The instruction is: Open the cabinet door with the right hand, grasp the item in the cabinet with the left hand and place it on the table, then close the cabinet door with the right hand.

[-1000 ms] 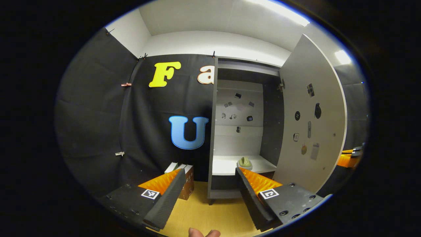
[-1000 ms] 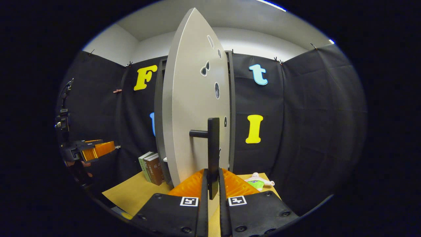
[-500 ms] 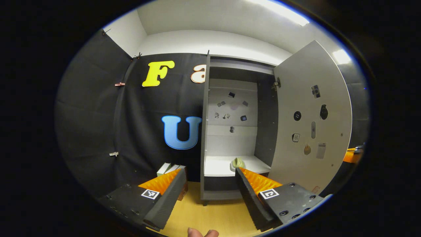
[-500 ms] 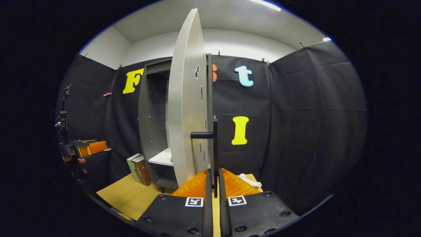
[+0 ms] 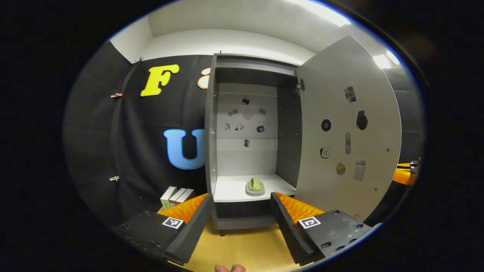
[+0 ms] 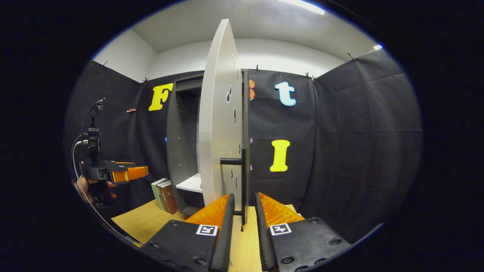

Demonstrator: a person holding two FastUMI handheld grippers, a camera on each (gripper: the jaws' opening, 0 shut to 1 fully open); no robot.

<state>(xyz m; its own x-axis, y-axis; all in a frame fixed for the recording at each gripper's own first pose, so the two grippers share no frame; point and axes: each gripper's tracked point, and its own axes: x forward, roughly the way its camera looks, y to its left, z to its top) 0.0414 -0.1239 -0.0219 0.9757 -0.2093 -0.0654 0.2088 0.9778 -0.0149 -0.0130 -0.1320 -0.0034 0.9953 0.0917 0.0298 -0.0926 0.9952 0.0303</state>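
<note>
Door [image 5: 348,124] stands wide. Right claw [image 6: 244,211] is spread astride the handle [image 6: 244,181], not gripping. Left claw [image 5: 240,211], spread and empty, should advance level, straddling the item [image 5: 255,186].

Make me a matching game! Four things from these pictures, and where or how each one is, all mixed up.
Things:
1. cabinet door
2. green item
3. books
4. door handle

Places or states:
a. on the shelf inside
b. between the open jaws of the right gripper
c. wide open
d. standing on the table

Pairs: 1-c, 2-a, 3-d, 4-b
</note>
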